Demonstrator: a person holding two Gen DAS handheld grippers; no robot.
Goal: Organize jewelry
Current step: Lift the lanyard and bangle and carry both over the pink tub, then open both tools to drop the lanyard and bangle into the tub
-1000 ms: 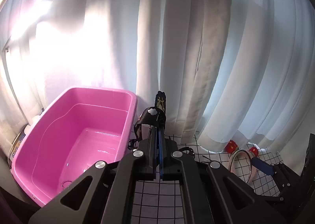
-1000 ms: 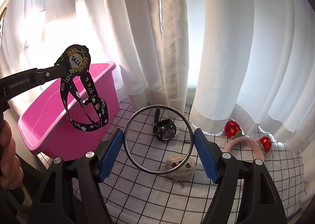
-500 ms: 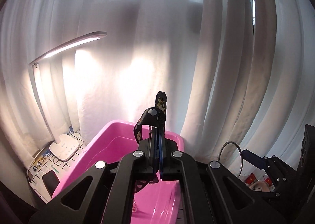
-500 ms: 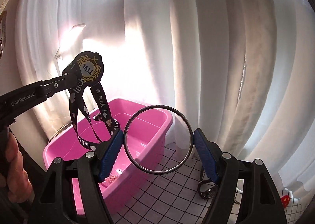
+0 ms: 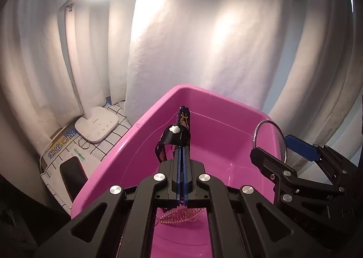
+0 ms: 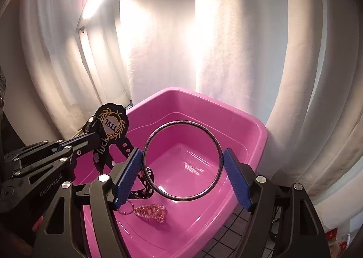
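Observation:
My left gripper [image 5: 182,151] is shut on a black lanyard [image 5: 174,137] with a round gold-and-white badge [image 6: 112,124], held over the pink tub [image 5: 224,103]. The strap hangs down into the tub [image 6: 254,126]. My right gripper [image 6: 183,162] is shut on a thin metal bangle [image 6: 215,144], held upright above the tub's middle; it also shows in the left wrist view [image 5: 281,135]. A rose-gold coiled hair clip [image 6: 149,210] with a small ring lies on the tub floor, also seen in the left wrist view [image 5: 181,213].
A white desk lamp stands left of the tub, its base [image 5: 97,124] on the grid-pattern cloth [image 5: 113,108]. A dark phone [image 5: 72,174] and printed packets lie by it. White curtains [image 5: 204,42] hang close behind the tub.
Both grippers have swung left and tilted down, from above the gridded cloth to over the pink tub. The lanyard and the bangle are still held. The tub floor and hair clip have come into view.

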